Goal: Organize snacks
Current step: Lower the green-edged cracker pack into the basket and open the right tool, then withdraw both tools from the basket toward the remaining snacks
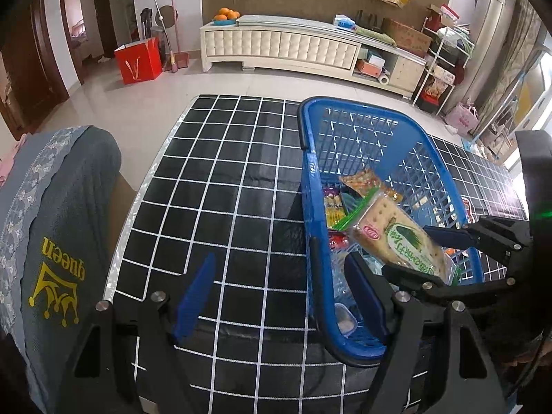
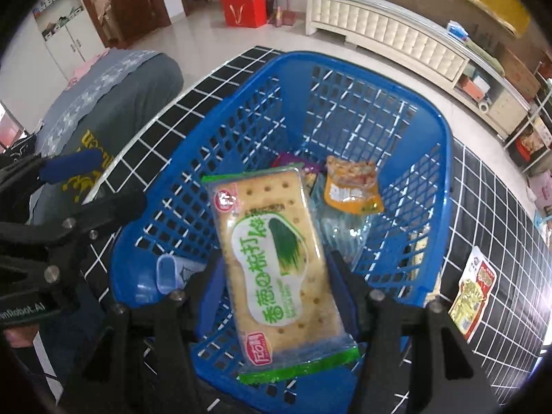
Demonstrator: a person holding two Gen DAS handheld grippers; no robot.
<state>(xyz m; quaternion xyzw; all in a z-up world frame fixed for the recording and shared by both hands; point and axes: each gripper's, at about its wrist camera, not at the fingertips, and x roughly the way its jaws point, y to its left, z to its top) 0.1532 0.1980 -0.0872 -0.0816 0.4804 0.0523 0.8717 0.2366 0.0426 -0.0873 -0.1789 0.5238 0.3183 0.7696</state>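
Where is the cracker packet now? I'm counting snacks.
The cracker packet is clamped in the right gripper, held over the blue basket, near an orange packet lying inside.

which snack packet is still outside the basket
The red-and-yellow packet lying flat on the grid mat, right of the blue basket. The cracker packet is in the right gripper over the basket; the orange packet lies inside.

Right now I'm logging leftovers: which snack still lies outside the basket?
On the black gridded table, look just right of the blue basket. A flat red-and-yellow packet lies there on the grid, the only snack outside the basket.
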